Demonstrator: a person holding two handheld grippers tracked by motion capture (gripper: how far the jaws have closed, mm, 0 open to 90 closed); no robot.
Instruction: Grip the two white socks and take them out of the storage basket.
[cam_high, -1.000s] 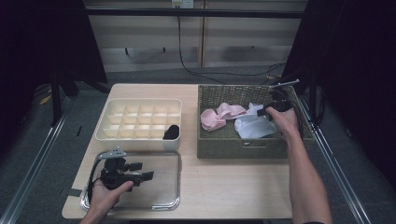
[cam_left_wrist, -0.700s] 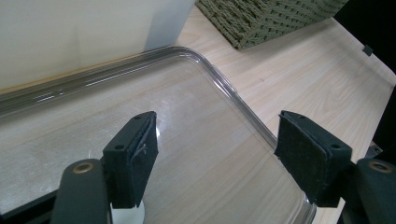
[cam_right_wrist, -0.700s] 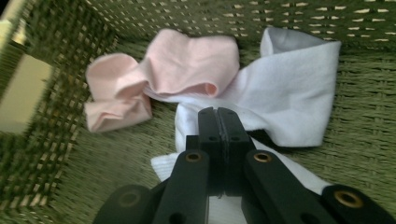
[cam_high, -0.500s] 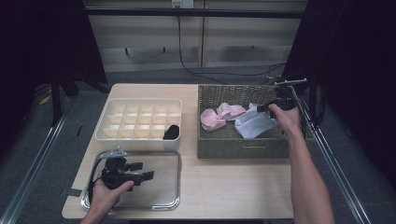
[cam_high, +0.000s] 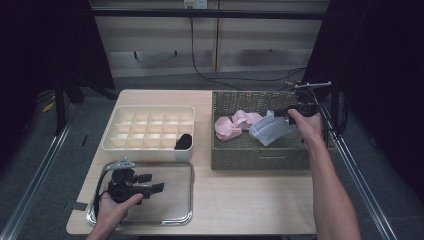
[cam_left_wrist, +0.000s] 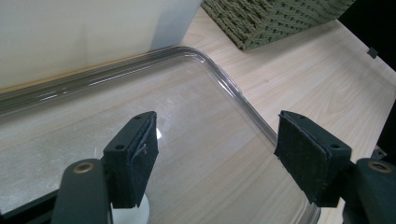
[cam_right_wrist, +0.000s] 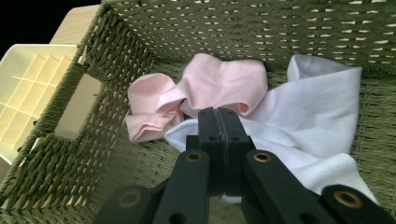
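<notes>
Right gripper (cam_right_wrist: 219, 119) is inside the woven basket (cam_high: 235, 155), jaws pressed together; they appear to pinch the edge of the white cloth (cam_right_wrist: 308, 126), though the contact point is hidden behind the jaws. The white cloth lies in the basket, touching the pink cloth (cam_right_wrist: 205, 93) beside it. Left gripper (cam_left_wrist: 217, 158) hovers over the clear tray (cam_left_wrist: 224, 79), jaws wide apart, nothing between them. A divided organiser box (cam_high: 150, 131) stands just behind the tray.

light: table lit, surroundings dark | glare: clear tray (cam_left_wrist: 224, 79) | focus: sharp
</notes>
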